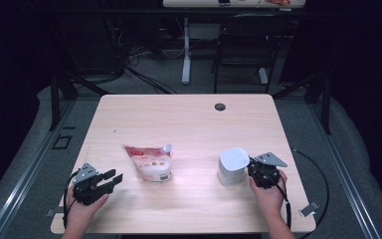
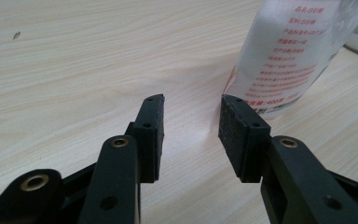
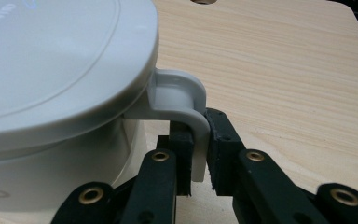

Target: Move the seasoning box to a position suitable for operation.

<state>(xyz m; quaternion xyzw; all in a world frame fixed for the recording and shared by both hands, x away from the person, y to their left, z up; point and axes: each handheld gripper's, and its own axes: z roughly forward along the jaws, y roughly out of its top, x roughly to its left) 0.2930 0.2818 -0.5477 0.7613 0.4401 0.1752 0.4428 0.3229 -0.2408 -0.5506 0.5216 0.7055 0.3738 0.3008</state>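
A white lidded container (image 1: 233, 167) stands on the wooden table (image 1: 189, 124) at the right. Its handle (image 3: 186, 105) sits between the pads of my right gripper (image 3: 198, 154), which is shut on it; in the high view that gripper (image 1: 254, 172) is at the container's right side. A clear pouch (image 1: 150, 162) with red print and white contents stands left of centre. My left gripper (image 1: 113, 178) rests near the table's front left, open and holding nothing. In the left gripper view its jaws (image 2: 191, 119) stand apart, with the pouch (image 2: 286, 56) just beyond the right pad.
A round cable hole (image 1: 220, 106) lies near the table's far edge. Behind the table stand a black chair (image 1: 246, 45) and a white desk leg (image 1: 186, 50). Cables trail off the right edge. Bare wood stretches across the middle and back.
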